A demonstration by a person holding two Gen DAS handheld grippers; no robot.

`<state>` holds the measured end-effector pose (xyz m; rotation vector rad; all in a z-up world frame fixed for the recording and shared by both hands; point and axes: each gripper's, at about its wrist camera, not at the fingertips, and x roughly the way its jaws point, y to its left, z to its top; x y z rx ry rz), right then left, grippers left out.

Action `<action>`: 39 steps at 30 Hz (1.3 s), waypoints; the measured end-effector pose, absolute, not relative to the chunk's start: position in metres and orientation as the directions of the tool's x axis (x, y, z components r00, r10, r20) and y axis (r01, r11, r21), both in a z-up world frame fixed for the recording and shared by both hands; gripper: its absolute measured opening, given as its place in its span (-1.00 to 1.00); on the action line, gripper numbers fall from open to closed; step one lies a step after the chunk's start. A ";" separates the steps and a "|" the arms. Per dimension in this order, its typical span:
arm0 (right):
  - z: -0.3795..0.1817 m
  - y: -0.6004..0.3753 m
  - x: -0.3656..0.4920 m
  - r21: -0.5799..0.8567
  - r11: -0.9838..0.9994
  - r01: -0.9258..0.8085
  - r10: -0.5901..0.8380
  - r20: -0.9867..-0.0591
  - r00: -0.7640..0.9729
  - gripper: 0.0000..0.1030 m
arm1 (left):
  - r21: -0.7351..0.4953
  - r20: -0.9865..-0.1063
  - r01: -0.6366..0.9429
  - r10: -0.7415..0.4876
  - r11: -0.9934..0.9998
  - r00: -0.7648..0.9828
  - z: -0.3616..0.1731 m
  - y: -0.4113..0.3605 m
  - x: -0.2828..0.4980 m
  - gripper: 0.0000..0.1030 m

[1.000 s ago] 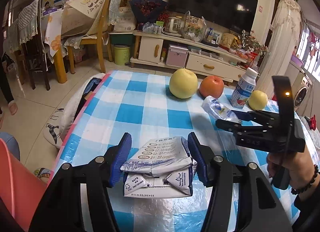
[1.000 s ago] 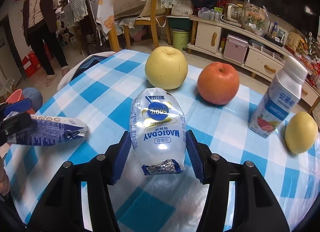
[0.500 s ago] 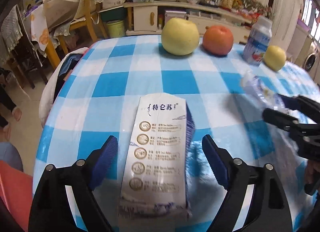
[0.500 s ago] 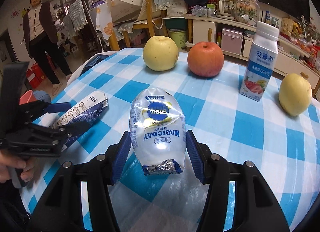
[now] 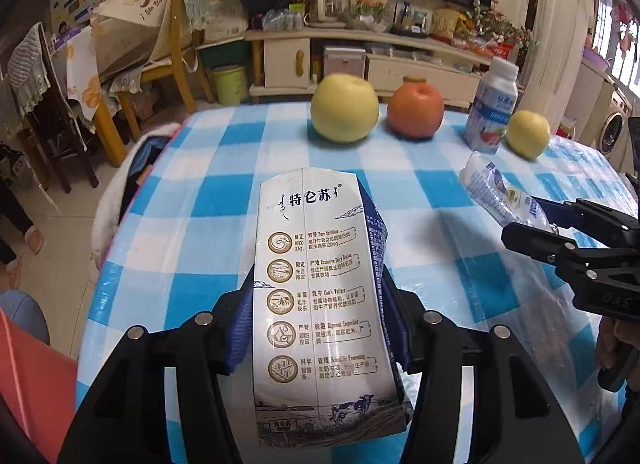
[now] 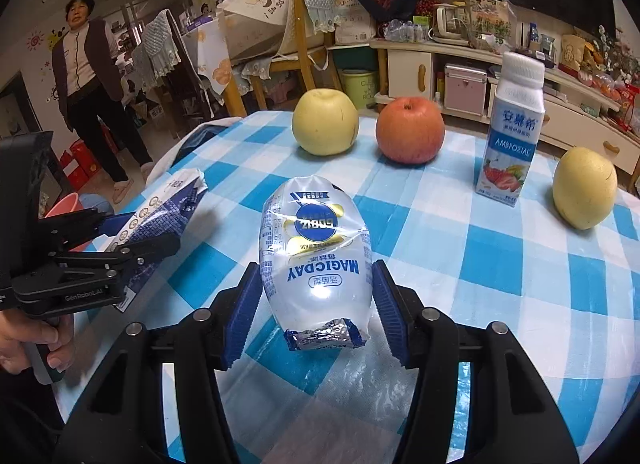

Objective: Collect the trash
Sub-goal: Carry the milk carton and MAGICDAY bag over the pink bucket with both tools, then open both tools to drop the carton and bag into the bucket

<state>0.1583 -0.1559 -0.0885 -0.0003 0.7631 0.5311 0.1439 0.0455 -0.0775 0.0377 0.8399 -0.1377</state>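
Note:
My left gripper (image 5: 316, 316) is shut on a flattened white and blue milk carton (image 5: 324, 304), held lengthwise just above the checked tablecloth (image 5: 224, 223). My right gripper (image 6: 316, 304) is shut on a clear crumpled plastic cup (image 6: 316, 260) with a blue label and foil lid. The carton (image 6: 168, 215) and left gripper (image 6: 132, 248) show at the left of the right wrist view. The cup (image 5: 500, 195) and right gripper (image 5: 532, 223) show at the right of the left wrist view.
A yellow apple (image 6: 325, 121), a red apple (image 6: 410, 129), an upright yogurt bottle (image 6: 510, 127) and a small yellow fruit (image 6: 584, 187) stand along the table's far side. A red basin (image 6: 66, 203) sits on the floor left of the table. A person (image 6: 88, 75) stands beyond.
The left gripper opened around the carton lying on the table, then closed on its sides and now holds it lengthwise. The right gripper kept its hold on the cup.

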 end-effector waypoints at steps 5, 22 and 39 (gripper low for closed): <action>-0.065 -0.153 0.140 0.173 0.867 -0.468 0.461 -0.634 0.621 0.11 | -0.031 -0.706 0.131 -0.115 0.991 0.699 -0.052 0.047 0.125 0.09; 0.052 0.011 0.088 0.097 0.682 -0.725 0.651 -0.532 0.541 0.11 | -0.015 -0.564 -0.201 0.158 0.979 0.810 0.039 0.229 0.022 0.09; 0.023 0.295 0.057 0.159 0.439 -0.884 0.754 -0.601 0.266 0.11 | -0.049 -0.684 -0.404 0.264 0.913 0.680 -0.031 0.423 -0.012 0.09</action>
